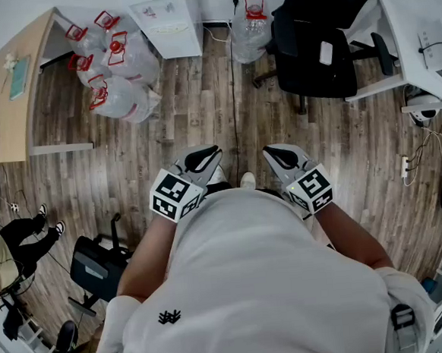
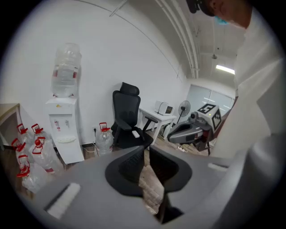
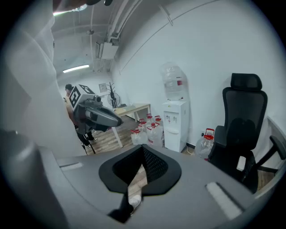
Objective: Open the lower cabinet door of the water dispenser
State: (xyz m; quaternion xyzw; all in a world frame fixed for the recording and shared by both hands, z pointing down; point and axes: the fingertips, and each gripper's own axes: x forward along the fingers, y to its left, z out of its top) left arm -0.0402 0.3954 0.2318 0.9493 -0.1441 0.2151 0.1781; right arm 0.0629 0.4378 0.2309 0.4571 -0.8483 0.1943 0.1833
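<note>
Floored in grey-brown wood planks, closed in by plain white walls. Furnished with 1 black office chair, 1 white desk just beside it on the right, and 1 light wooden desk well apart on the left. Lit by 1 ceiling tube lamp.

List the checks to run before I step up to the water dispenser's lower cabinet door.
1. Left gripper shut, nothing held: ok.
2. Right gripper shut, nothing held: ok.
3. Water dispenser in sight against the wall: ok.
4. Lower cabinet door within reach: not ok, open floor lies between.
5. Way in: ok, water bottles to one side, office chair to the other.
6. Where to grip the door: cannot tell.
</note>
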